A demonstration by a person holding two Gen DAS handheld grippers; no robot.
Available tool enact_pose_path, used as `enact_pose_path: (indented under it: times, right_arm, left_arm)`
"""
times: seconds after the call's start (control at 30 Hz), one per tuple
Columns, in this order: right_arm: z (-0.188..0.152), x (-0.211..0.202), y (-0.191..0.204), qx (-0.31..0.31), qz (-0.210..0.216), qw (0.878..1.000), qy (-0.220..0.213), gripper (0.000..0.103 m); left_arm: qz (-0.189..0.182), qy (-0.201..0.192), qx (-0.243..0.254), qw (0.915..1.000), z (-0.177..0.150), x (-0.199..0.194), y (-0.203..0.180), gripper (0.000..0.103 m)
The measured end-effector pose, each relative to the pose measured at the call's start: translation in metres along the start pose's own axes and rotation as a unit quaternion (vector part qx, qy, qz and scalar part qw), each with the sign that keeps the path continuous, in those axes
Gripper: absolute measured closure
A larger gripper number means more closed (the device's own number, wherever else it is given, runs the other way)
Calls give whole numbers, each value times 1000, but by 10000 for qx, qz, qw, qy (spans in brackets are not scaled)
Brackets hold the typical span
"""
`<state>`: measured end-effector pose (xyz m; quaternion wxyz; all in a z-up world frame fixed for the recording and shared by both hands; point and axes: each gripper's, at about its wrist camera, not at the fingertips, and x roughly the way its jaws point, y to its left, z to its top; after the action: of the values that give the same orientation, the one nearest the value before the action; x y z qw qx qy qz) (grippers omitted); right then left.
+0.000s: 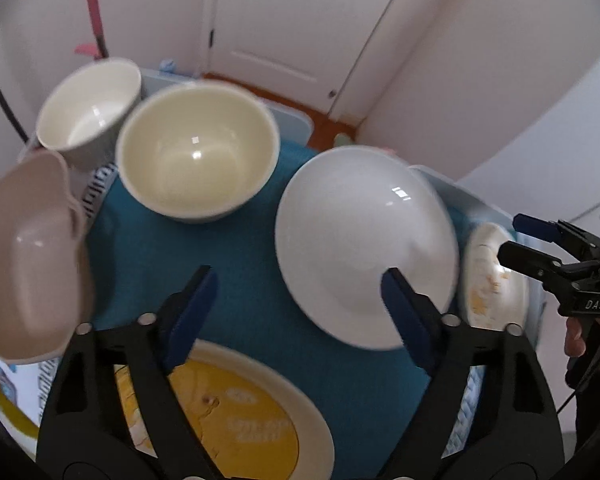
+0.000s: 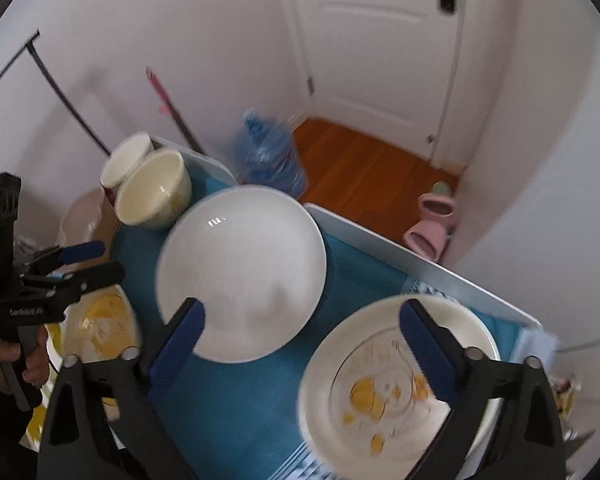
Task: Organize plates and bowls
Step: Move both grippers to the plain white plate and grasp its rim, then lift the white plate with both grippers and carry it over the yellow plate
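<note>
We hold the left hand-held gripper (image 1: 296, 284) spread above the blue mat (image 1: 236, 264), the right hand-held gripper (image 2: 300, 320) likewise, both empty; the white plate (image 2: 240, 272) lies mid-mat, cream bowl (image 1: 198, 152) behind it, patterned plate (image 2: 392, 384) right of it.

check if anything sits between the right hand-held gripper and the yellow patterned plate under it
Nothing visible does. The right hand-held gripper is open, with its right finger over the yellow patterned plate. The plain white plate lies to the left, under the other finger.
</note>
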<state>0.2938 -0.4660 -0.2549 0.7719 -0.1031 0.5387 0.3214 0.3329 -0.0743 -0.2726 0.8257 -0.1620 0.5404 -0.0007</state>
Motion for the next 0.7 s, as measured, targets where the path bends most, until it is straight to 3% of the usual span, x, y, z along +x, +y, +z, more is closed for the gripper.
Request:
enact_pose_path:
  times: [0.1,0.23,0.37,0.6,0.7]
  right_arm:
    - [2,31,-9,-56,324,9990,309,42]
    - [2,56,-14,-126,558,9971,499,51]
    - [5,69,-15,-193,644,9961,572,62]
    - [5,86,-20,-298,657,9954,632,85]
    - [5,86,-21,-278,661,9957,585,85]
  left_arm:
    - [63,185,-111,9997,0,23,0,37]
    - [113,343,-100,9993,-2,43,-4,52]
    - [191,374,-101,9991,-5,53,-4,54]
    - [220,327,-89,9992,-9,60,-3,75]
    - [180,319,-72,9993,-11,61,-6,76]
